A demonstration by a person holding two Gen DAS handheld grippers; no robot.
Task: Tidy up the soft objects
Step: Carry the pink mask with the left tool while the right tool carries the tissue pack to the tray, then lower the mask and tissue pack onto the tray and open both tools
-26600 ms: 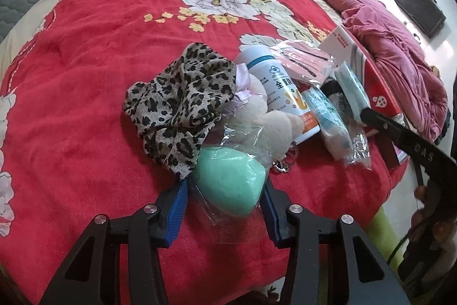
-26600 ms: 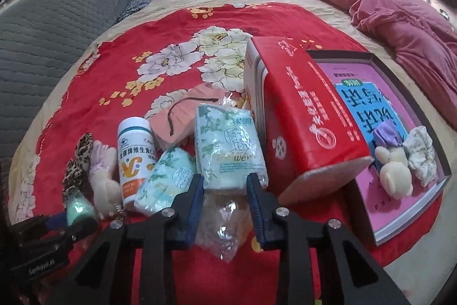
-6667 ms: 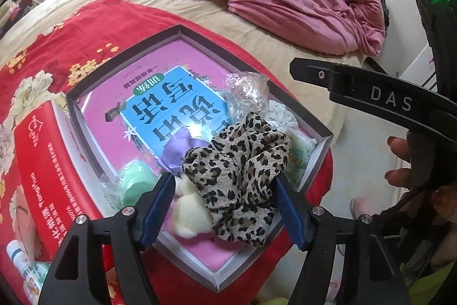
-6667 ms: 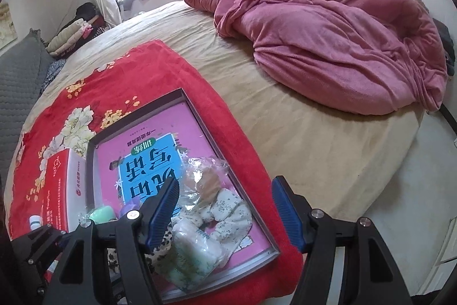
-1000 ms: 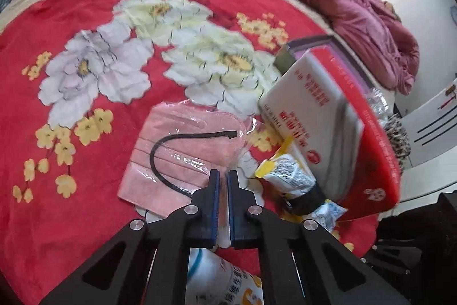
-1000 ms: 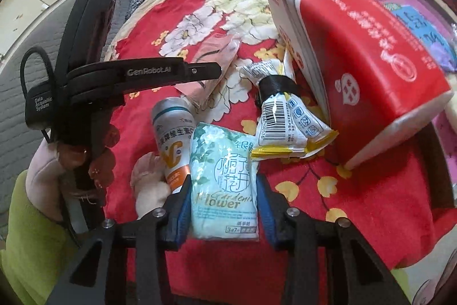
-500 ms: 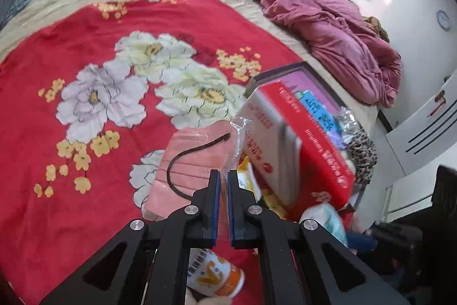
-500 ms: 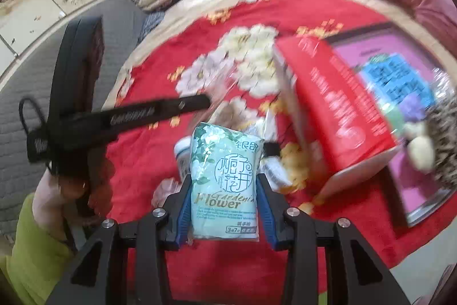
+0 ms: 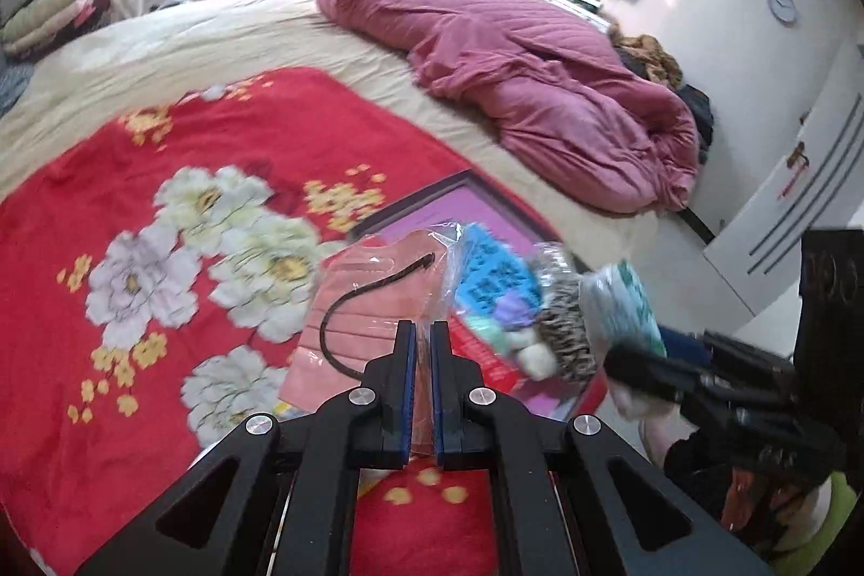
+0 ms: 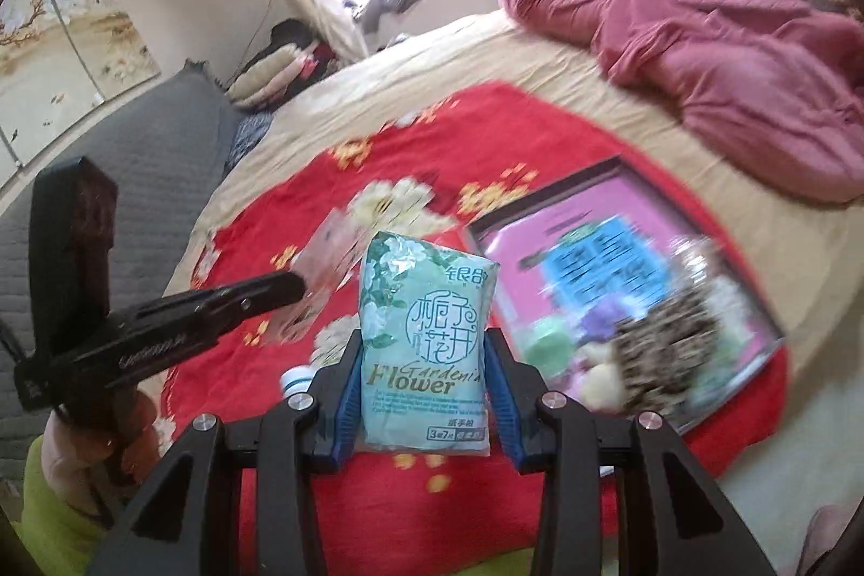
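My left gripper [image 9: 423,333] is shut on a pink face mask in a clear bag [image 9: 356,306] and holds it in the air above the red flowered blanket [image 9: 135,252]. My right gripper [image 10: 424,349] is shut on a teal tissue pack [image 10: 424,338], also lifted. The tissue pack also shows in the left wrist view [image 9: 621,306]. The open box lid with a pink and blue lining [image 10: 621,219] lies on the blanket to the right. In it lie a leopard scrunchie [image 10: 669,349], a green sponge [image 10: 545,338], a small plush [image 10: 599,381] and a purple piece [image 10: 605,317].
A crumpled magenta duvet [image 9: 529,79] covers the far right of the bed. A white bottle cap [image 10: 296,379] peeks from behind my right gripper's left finger. A grey quilted headboard [image 10: 135,155] stands at the left. Both views are motion-blurred.
Both grippers have risen from the blanket with their loads and swung right toward the box lid. The red box and the bottle have dropped out of view.
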